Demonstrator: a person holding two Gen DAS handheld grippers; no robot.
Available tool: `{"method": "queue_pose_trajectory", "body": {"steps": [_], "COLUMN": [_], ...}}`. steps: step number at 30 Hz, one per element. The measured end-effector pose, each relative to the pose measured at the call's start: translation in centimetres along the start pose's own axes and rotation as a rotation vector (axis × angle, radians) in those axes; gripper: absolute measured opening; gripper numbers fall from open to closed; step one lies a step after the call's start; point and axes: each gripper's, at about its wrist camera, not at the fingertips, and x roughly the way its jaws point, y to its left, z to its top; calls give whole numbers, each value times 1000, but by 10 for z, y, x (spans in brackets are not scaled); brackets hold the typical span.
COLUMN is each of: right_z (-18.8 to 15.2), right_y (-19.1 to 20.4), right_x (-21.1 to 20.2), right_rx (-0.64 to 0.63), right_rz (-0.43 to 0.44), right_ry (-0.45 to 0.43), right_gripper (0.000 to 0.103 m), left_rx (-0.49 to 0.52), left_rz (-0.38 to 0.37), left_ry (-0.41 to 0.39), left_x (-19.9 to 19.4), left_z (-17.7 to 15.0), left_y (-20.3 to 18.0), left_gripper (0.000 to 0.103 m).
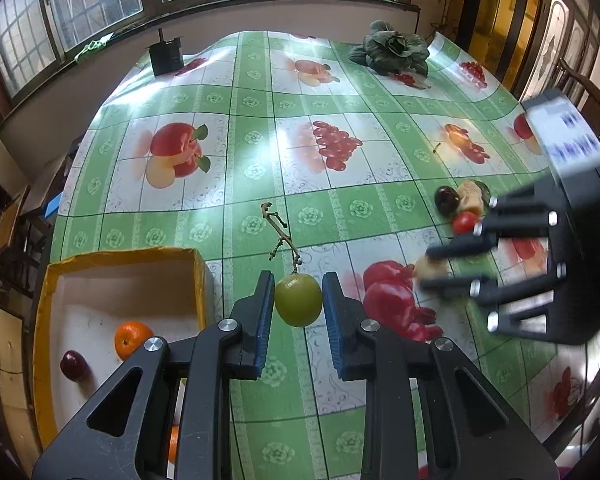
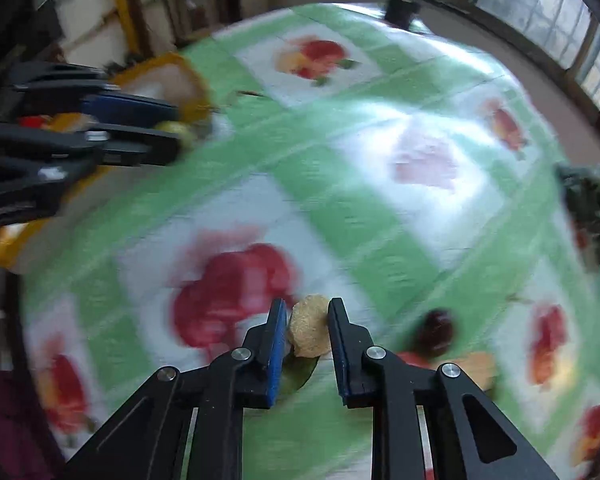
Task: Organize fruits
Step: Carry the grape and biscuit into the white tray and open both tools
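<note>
My left gripper is shut on a green grape with a bare stem, held above the table beside the yellow-rimmed box. The box holds an orange and a dark red fruit. My right gripper is shut on a tan rough-skinned fruit above the tablecloth; it shows blurred in the left wrist view. On the table lie a dark plum, a small red tomato and a pale yellowish piece.
The table has a green checked cloth with printed fruit. A leafy green vegetable and a black container stand at the far end. Windows run along the back wall. The right wrist view is motion-blurred.
</note>
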Motion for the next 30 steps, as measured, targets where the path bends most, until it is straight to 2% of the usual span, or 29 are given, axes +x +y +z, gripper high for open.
{"method": "queue_pose_trajectory", "body": {"steps": [2, 4, 6, 7, 8, 10, 14, 16, 17, 18, 23, 30], "right_z": [-5, -10, -21, -27, -34, -45, -45, -40, -37, -33, -37, -32], "right_y": [16, 20, 21, 22, 24, 28, 24, 25, 26, 25, 25, 48], "right_x": [-4, -10, -19, -22, -23, -22, -15, -8, -3, 3, -2, -42], "right_rx": [-16, 22, 58, 70, 80, 93, 157, 163, 160, 167, 235, 273], "right_rz": [17, 23, 15, -4, -50, -108, -44, -46, -62, -79, -87, -35], "right_ry": [-14, -41, -75, -91, -101, -103, -126, -142, -142, -137, -159, -277], "right_gripper": [21, 22, 36, 49, 52, 52, 52, 51, 38, 31, 31, 30], "left_rx": [-6, -11, -13, -14, -15, -17, -31, -36, -40, -47, -77, -141], "left_rz": [0, -3, -4, -3, -4, -5, -17, -21, -24, -28, -9, 43], "left_ry": [-7, -12, -19, -21, -24, -32, -34, -32, -31, -30, -51, -99], "left_x": [-4, -8, -13, -15, -17, -20, -22, -24, -25, -26, -40, -63], "left_z": [-3, -5, -8, -9, -10, -12, -16, -20, -22, -25, -40, -63], "left_y": [1, 2, 3, 4, 4, 4, 3, 2, 2, 2, 9, 26], "left_gripper": [24, 24, 24, 24, 24, 24, 24, 24, 24, 24, 24, 24]}}
